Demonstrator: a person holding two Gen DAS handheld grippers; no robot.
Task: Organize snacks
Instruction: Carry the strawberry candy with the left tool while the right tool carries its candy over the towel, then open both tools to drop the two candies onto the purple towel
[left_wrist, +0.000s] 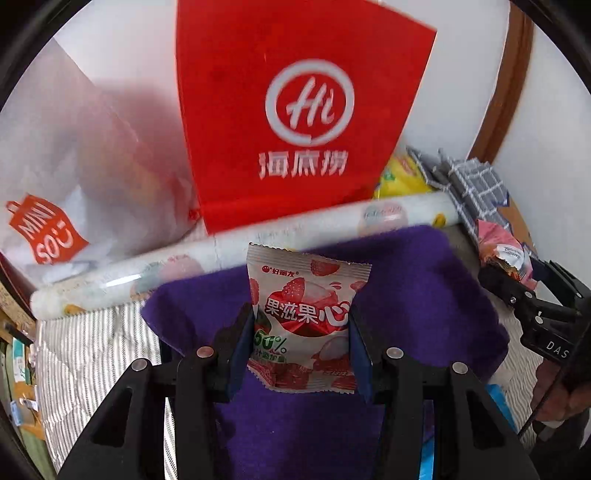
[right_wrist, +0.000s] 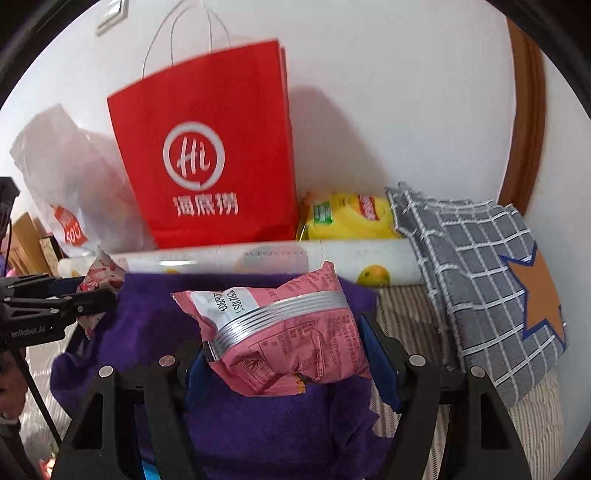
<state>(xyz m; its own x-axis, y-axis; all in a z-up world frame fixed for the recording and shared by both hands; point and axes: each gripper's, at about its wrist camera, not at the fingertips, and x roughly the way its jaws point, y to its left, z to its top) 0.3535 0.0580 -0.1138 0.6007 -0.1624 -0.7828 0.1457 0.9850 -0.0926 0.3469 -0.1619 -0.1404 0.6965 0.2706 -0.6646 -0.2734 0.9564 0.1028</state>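
Note:
My left gripper (left_wrist: 301, 328) is shut on a white strawberry candy packet (left_wrist: 303, 295), held upright above a purple cloth (left_wrist: 413, 295). My right gripper (right_wrist: 282, 343) is shut on a crumpled pink snack bag (right_wrist: 295, 332) with a silver seam, also over the purple cloth (right_wrist: 258, 435). A red paper bag (left_wrist: 295, 110) with a white logo stands against the wall just behind. From the right wrist view the left gripper (right_wrist: 86, 291) shows at the left edge with its strawberry packet (right_wrist: 101, 277). The right gripper (left_wrist: 524, 291) and its pink bag (left_wrist: 506, 254) show at the right of the left wrist view.
A white plastic shopping bag (right_wrist: 62, 192) stands left of the red paper bag (right_wrist: 207, 147). A long white printed roll (right_wrist: 258, 258) lies in front of both. A yellow snack pack (right_wrist: 347, 218) and a grey checked cloth (right_wrist: 476, 273) lie at the right, on striped bedding (left_wrist: 85, 350).

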